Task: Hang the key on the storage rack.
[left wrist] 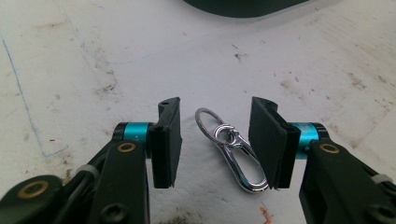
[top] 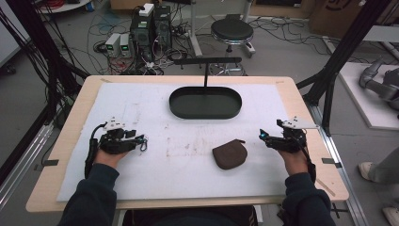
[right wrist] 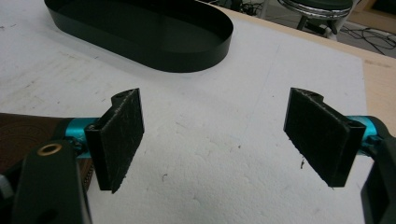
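I have the left gripper [left wrist: 215,140] low over the white mat [top: 141,179] on the left side of the table, and the silver keyring clip [left wrist: 233,151] lies flat on the mat between its jaws. The jaws stand partly apart; the clip's lower end lies right against the right-hand pad, while the left-hand pad is clear of it, so nothing is pinched. In the high view the clip [top: 143,143] sits just at the tip of the left gripper [top: 136,140].

My right gripper [right wrist: 224,135] hovers on the right side of the mat with its jaws spread wide and only bare mat between them. The brown pouch [top: 229,154] lies just to its left, near the front middle of the mat, well apart from the clip; its edge shows beside the left-hand jaw in the right gripper view.

The black oval tray [top: 205,113] with its T-shaped stand [top: 207,61] sits at the far middle of the mat, away from both grippers. The stretch of mat between clip and tray holds only stains and scuffs.

Beyond the table are a round stool [top: 231,30], computer boxes [top: 150,26] and loose cables on the floor.
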